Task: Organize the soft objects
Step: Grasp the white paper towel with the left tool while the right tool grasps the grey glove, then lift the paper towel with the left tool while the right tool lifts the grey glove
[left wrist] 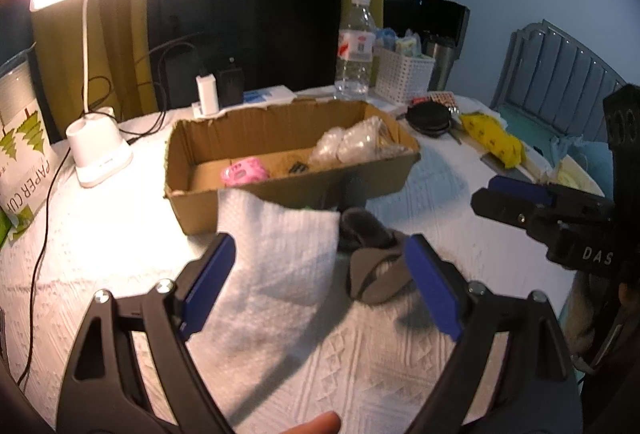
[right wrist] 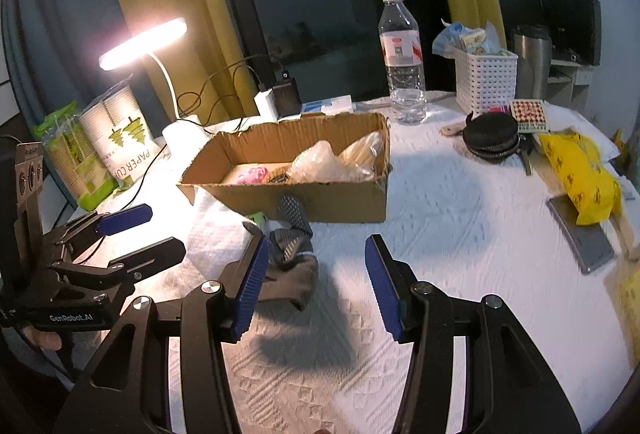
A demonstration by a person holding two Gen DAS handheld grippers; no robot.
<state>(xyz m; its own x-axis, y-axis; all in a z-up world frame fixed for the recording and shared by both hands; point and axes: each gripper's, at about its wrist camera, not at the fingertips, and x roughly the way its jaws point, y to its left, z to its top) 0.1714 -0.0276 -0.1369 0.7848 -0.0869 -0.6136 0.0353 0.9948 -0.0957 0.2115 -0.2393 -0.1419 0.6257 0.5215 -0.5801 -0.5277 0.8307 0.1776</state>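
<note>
White textured tablecloth (right wrist: pixel 460 218), cardboard box (left wrist: pixel 280 189) mid-frame. Grey sock (left wrist: pixel 374 266) lies just in front of the box, long axis running toward it. Your left gripper (left wrist: pixel 320 286) is spread around it, nearer; right gripper (right wrist: pixel 316 286) is spread too, sock at its left finger.

Left gripper (left wrist: pixel 320 266) spread wide above a white tablecloth (left wrist: pixel 360 366), flanking a pale bubble-wrap sheet (left wrist: pixel 276 258) and grey sock (left wrist: pixel 376 270). Behind lies a cardboard box (left wrist: pixel 288 189) holding a pink roll (left wrist: pixel 243 171). Right gripper (left wrist: pixel 492 193) enters at right.
</note>
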